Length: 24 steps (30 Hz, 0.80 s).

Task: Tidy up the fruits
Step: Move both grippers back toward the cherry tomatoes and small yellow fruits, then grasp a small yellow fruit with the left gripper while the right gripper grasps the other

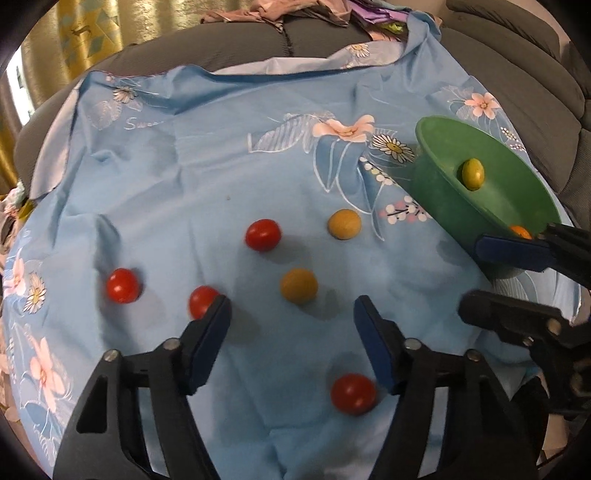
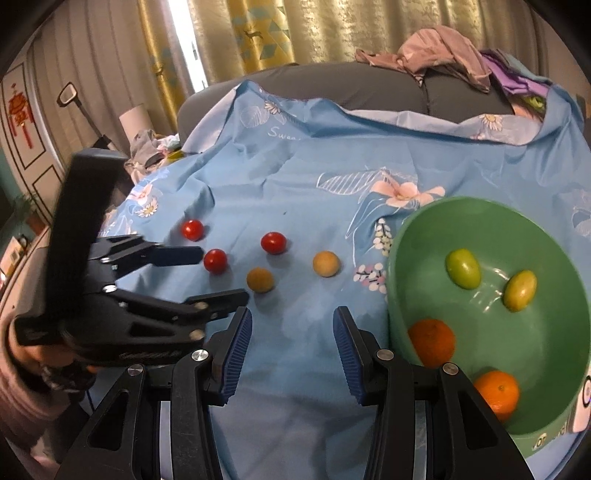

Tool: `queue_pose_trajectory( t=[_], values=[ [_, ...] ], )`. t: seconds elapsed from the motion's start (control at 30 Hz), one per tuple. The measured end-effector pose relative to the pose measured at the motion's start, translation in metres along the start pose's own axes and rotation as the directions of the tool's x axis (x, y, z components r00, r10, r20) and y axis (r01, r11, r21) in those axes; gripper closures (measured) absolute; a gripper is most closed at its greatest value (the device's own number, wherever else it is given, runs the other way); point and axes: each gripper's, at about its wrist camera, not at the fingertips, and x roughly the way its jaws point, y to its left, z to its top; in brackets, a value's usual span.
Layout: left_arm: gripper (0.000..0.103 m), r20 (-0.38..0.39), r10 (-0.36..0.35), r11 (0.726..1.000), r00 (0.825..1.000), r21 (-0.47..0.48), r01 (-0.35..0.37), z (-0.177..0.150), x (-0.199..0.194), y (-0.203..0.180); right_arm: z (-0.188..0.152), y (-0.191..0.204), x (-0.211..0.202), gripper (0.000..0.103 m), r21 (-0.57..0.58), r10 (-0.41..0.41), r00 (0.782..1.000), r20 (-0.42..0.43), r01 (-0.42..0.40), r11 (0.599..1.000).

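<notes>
Several red cherry tomatoes (image 1: 262, 235) (image 2: 273, 242) and two tan round fruits (image 1: 299, 285) (image 2: 260, 280) lie on the blue floral cloth (image 1: 184, 166). A green bowl (image 1: 491, 192) (image 2: 546, 413) at the right holds two green fruits (image 2: 463, 268) and two oranges (image 2: 431, 341). My left gripper (image 1: 291, 317) is open and empty over the cloth, with one tomato (image 1: 353, 393) between its arms; it also shows in the right wrist view (image 2: 221, 275). My right gripper (image 2: 292, 328) is open and empty beside the bowl's left rim; it also shows in the left wrist view (image 1: 495, 280).
The cloth covers a grey sofa (image 2: 332, 85). Crumpled clothes (image 2: 443, 51) lie on the sofa back. Yellow curtains (image 2: 258, 33) hang behind. A white lamp (image 2: 135, 118) and clutter stand at the left.
</notes>
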Motion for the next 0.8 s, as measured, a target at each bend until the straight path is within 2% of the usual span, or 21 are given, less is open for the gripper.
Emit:
queue_pose_trajectory(
  t=[0.23, 0.3, 0.37, 0.57, 0.8],
  values=[
    [0.044, -0.013, -0.042, 0.999, 0.999, 0.000, 0.042, 0.010, 0.019, -0.005, -0.001, -0.005, -0.005, 0.057, -0.006, 0.009, 1.000, 0.022, -0.009, 1.000],
    [0.049, -0.017, -0.042, 0.999, 0.999, 0.011, 0.042, 0.012, 0.024, -0.007, -0.002, -0.006, -0.004, 0.057, -0.005, 0.011, 1.000, 0.023, -0.011, 1.000],
    [0.059, -0.033, -0.032, 0.999, 0.999, 0.021, 0.033, 0.013, 0.031, -0.008, -0.002, -0.007, -0.004, 0.057, -0.005, 0.017, 1.000, 0.026, -0.017, 1.000],
    [0.076, -0.060, 0.006, 1.000, 0.998, 0.029, -0.004, 0.013, 0.044, -0.003, -0.003, -0.009, -0.002, 0.057, -0.006, 0.032, 0.999, 0.029, -0.032, 0.999],
    [0.076, -0.031, -0.013, 1.000, 0.999, -0.028, 0.012, 0.010, 0.029, 0.014, 0.001, -0.005, 0.007, 0.057, -0.014, 0.030, 0.999, 0.013, -0.030, 0.999]
  ],
)
